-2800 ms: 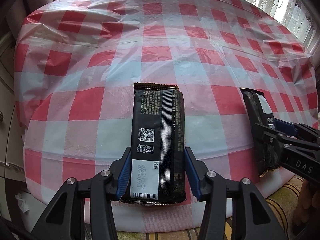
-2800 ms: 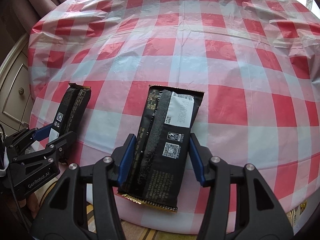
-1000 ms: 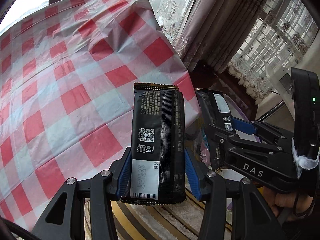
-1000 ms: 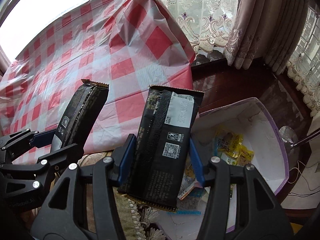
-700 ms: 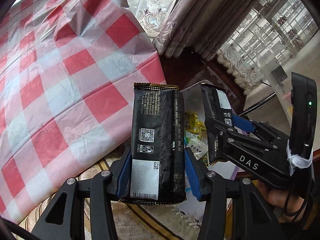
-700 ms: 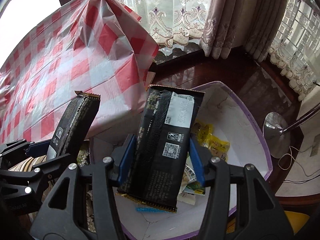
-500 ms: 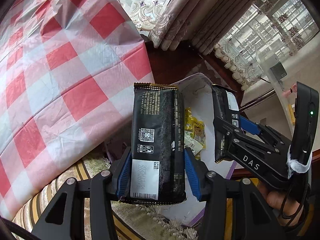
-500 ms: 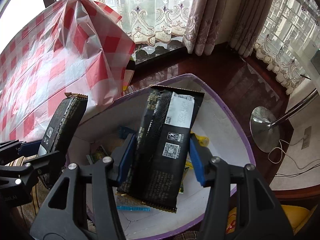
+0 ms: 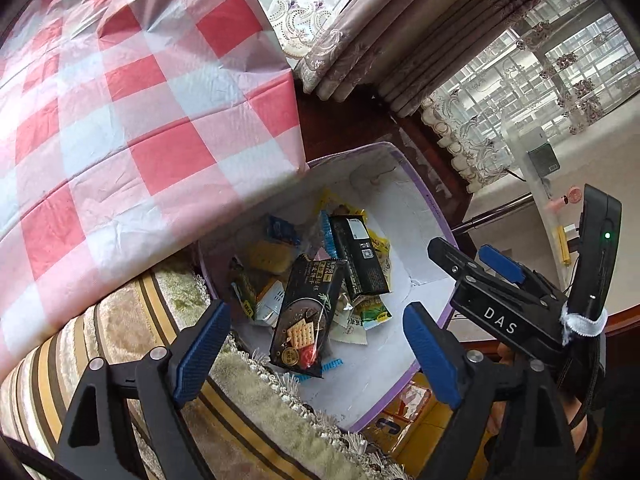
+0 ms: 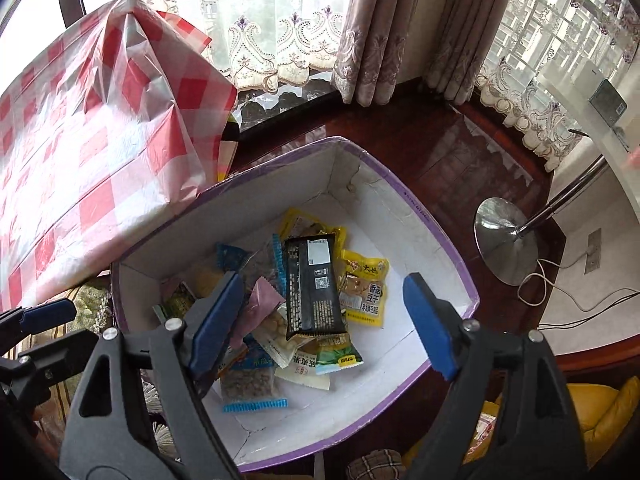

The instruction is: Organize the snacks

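Note:
A white box with a purple rim [image 9: 424,196] [image 10: 440,240] stands on the floor beside the table and holds several snack packets. Two black snack packs lie in it: one face up with a cracker picture [image 9: 306,316], one back side up with a white label [image 9: 360,256] [image 10: 312,288]. My left gripper [image 9: 316,354] is open and empty above the box's near edge. My right gripper [image 10: 320,320] is open and empty above the box; it also shows at the right of the left wrist view [image 9: 500,276].
The table with the red and white checked cloth [image 9: 120,100] [image 10: 80,128] stands left of the box. A striped fringed rug [image 9: 120,344] lies under the box's near side. Curtains [image 10: 380,20] and a metal lamp base [image 10: 506,240] stand behind it on dark wood floor.
Both grippers swung from the table over to the box, then opened. The two black snack packs dropped from the jaws into the box.

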Motion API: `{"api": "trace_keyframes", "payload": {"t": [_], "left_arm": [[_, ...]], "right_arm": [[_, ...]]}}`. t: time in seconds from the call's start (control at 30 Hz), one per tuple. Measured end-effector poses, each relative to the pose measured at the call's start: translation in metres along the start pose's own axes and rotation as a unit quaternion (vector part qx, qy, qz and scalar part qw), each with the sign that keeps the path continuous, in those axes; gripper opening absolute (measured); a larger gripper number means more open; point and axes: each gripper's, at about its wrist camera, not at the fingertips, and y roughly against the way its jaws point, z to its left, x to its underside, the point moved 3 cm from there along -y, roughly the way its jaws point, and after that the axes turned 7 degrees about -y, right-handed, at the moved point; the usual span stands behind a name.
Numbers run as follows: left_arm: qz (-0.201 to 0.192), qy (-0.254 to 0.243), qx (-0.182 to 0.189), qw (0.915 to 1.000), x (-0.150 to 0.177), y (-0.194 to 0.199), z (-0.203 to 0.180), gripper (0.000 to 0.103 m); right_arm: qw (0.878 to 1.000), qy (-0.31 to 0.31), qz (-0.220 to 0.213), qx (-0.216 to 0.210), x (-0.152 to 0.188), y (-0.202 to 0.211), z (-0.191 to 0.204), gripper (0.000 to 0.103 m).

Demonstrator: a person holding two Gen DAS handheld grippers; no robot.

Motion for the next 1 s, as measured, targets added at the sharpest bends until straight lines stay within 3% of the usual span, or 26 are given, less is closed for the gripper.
{"api": "trace_keyframes", "payload": {"t": [0.07, 0.23, 0.5, 1.0], "left_arm": [[0.008, 0.014, 0.008, 0.9998, 0.014, 0.006, 0.001, 0.102], [-0.011, -0.005, -0.018, 0.9998, 0.034, 0.025, -0.012, 0.103], [0.013, -0.042, -0.081, 0.9957, 0.039, 0.017, -0.022, 0.103], [0.004, -0.028, -0.06, 0.9978, 0.039, 0.018, -0.016, 0.103]], "right_arm": [[1.0, -0.007, -0.002, -0.001, 0.005, 0.008, -0.001, 0.086], [1.0, -0.002, 0.0, 0.009, 0.02, 0.025, 0.0, 0.086], [1.0, -0.005, -0.003, 0.028, 0.031, 0.042, -0.009, 0.086], [1.0, -0.009, 0.0, 0.026, 0.032, 0.043, -0.013, 0.086]]}}
